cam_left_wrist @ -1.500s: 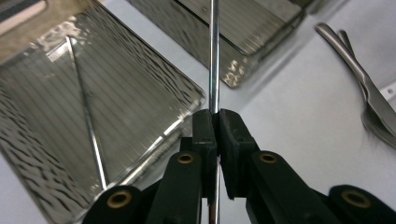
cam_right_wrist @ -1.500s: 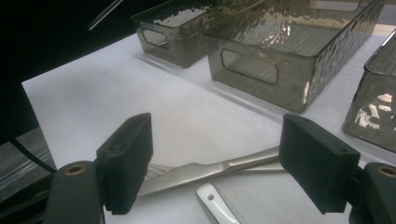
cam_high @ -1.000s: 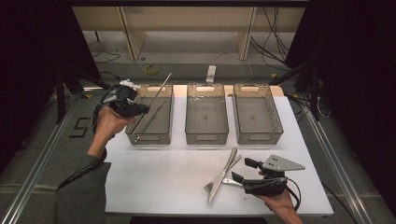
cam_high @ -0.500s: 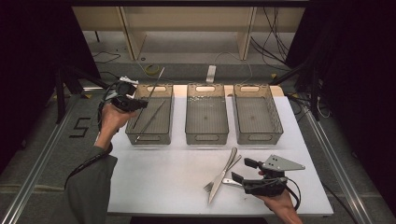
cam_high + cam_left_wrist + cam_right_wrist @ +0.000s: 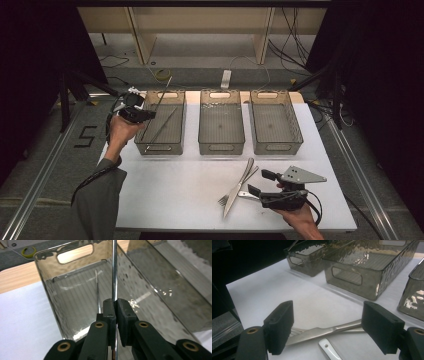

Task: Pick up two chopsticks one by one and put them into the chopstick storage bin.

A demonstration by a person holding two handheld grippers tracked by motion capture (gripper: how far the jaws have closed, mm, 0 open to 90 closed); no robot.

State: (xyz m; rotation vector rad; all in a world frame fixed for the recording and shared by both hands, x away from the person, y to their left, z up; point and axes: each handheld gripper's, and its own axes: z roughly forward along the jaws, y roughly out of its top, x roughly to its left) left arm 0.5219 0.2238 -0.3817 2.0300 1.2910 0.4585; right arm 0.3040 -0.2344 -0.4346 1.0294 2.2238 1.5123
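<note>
Chopstick [image 5: 114, 270] pinched by left gripper [image 5: 116, 308], lower end hidden, right gripper [image 5: 327, 328] spread.

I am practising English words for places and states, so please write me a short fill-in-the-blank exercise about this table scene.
1. The left tool is shut on a thin metal ____.
2. That tool hangs over the ____ of the three bins, seen from the person's side.
3. The right tool has its jaws ____ around the knife.
4. The knife lies on the white table beside a ____.

Missing words: rod; leftmost; open; fork
</note>
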